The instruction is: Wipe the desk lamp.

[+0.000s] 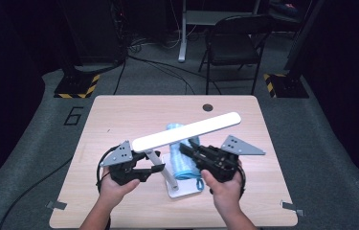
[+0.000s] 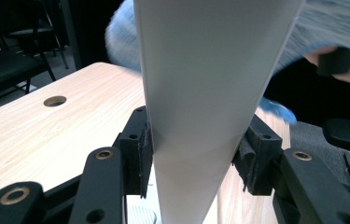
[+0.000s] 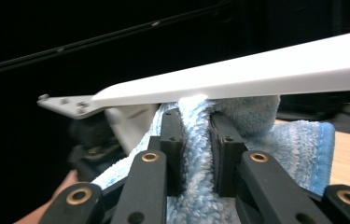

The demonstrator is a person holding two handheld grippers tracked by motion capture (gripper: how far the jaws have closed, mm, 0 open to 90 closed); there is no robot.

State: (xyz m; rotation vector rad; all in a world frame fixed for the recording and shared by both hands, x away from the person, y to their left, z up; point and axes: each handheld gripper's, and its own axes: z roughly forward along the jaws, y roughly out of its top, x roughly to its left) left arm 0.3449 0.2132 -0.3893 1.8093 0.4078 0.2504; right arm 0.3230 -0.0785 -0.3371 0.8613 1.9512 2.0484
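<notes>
The right gripper has its two black jaws clamped on a fold of blue towel — the pile bulges up between the pads and presses against the underside of the white lamp bar. Farther off, the other gripper's grey plate shows at the bar's end.
</notes>
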